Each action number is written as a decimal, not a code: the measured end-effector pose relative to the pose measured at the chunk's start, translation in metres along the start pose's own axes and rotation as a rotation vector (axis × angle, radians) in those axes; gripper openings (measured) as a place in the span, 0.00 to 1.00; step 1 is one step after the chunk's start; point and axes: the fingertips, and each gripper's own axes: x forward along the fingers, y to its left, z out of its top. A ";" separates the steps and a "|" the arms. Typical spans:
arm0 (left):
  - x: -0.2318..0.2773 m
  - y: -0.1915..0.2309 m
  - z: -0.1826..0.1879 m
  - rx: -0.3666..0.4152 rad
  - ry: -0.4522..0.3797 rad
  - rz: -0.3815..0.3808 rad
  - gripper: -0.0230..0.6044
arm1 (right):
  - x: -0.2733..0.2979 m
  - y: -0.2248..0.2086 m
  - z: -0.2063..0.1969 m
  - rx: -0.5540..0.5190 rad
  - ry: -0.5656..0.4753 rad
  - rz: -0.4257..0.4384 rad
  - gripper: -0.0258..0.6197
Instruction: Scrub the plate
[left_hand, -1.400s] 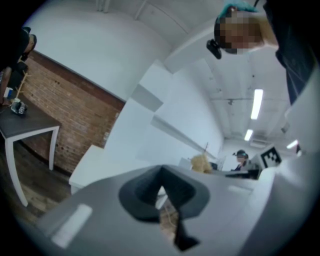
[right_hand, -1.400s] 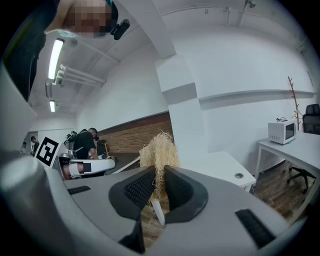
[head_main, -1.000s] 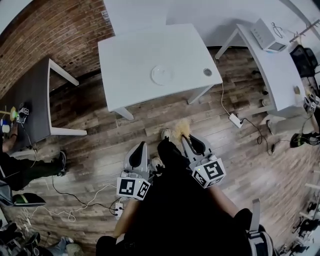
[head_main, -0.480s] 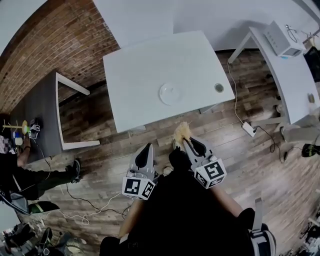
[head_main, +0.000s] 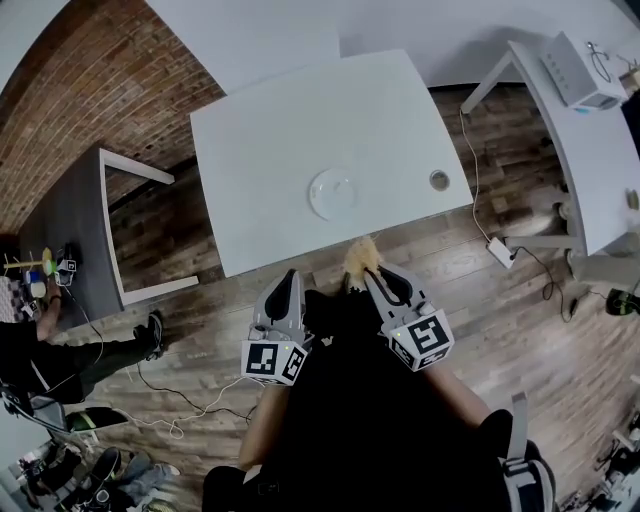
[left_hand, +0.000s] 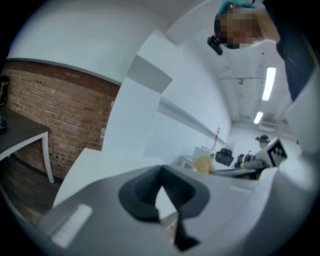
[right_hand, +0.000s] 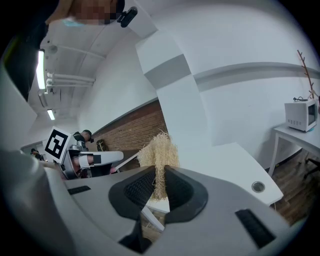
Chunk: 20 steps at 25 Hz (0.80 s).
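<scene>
A round white plate (head_main: 332, 193) lies on the white table (head_main: 290, 110), near its front edge. Both grippers are held close to the person's body, short of the table and above the wooden floor. My right gripper (head_main: 370, 274) is shut on a straw-coloured fibre scrubber (head_main: 362, 257), whose tuft sticks up between the pads (right_hand: 159, 150). My left gripper (head_main: 288, 280) is shut with nothing in it; its tips meet (left_hand: 160, 173). The plate does not show in either gripper view.
A cable grommet (head_main: 439, 180) sits at the table's right front corner. A second white table with a white appliance (head_main: 582, 68) stands at right, a dark table (head_main: 60, 225) at left. A power strip (head_main: 501, 252) and cables lie on the floor. A person (head_main: 45, 345) sits at left.
The table and plate have come nearer in the head view. Both grippers stay in front of the body, the right one still holding the scrubber.
</scene>
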 end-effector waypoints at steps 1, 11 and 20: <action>0.004 0.001 -0.004 -0.003 0.015 -0.002 0.04 | 0.002 -0.002 0.000 0.001 0.005 0.002 0.11; 0.051 0.036 -0.056 -0.064 0.224 -0.030 0.05 | 0.035 -0.018 -0.009 0.006 0.063 -0.033 0.11; 0.097 0.085 -0.103 -0.191 0.355 -0.039 0.07 | 0.092 -0.039 -0.036 0.035 0.148 -0.078 0.11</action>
